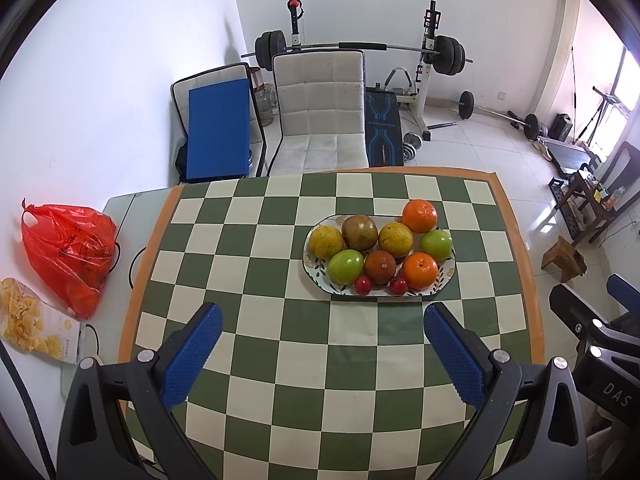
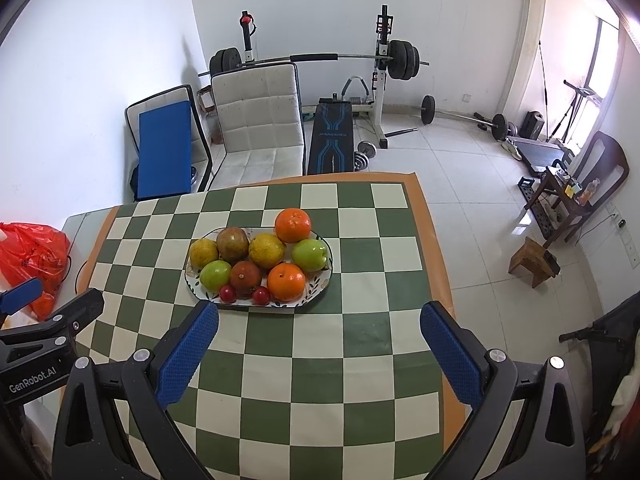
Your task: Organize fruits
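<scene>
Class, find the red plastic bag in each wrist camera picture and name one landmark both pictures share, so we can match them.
Left wrist view: the red plastic bag lies at the left, off the checked cloth, fully visible, beside a snack packet.
Right wrist view: the red plastic bag sits at the far left edge, partly behind the left gripper.
Shared landmark: the plate of fruit on the checked cloth.

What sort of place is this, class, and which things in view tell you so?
Probably a room in a home that doubles as a gym. A barbell rack and weight bench stand by the far wall, while a table with a checked cloth holds a plate of fruit.
</scene>
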### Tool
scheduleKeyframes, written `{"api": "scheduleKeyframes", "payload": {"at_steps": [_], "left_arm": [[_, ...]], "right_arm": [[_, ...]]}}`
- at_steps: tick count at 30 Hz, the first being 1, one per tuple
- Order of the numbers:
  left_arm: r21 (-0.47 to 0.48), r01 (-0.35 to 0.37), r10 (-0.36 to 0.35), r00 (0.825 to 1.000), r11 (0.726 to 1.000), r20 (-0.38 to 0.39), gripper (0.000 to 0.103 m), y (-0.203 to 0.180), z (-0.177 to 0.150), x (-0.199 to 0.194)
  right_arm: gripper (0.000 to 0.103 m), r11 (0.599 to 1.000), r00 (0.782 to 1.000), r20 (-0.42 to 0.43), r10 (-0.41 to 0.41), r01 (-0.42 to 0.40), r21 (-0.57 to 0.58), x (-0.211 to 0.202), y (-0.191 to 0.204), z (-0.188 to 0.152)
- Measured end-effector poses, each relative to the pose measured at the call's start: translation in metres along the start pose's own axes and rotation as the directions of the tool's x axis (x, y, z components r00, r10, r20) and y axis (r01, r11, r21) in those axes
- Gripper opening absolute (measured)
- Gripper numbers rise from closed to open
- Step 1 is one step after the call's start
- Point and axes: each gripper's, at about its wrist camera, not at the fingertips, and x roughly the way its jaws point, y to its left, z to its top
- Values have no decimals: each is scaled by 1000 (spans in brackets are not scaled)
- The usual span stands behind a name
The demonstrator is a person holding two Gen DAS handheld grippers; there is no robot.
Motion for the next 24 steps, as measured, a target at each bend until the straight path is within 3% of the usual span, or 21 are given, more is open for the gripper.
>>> {"api": "scheduleKeyframes", "payload": {"at_steps": [24], "left_arm": [[0,4,-4,1000,1000,5,103,-2,-2,-3]], "right_arm": [[103,1000,1000,-7,9,-9,3,-4,-2,1]]}}
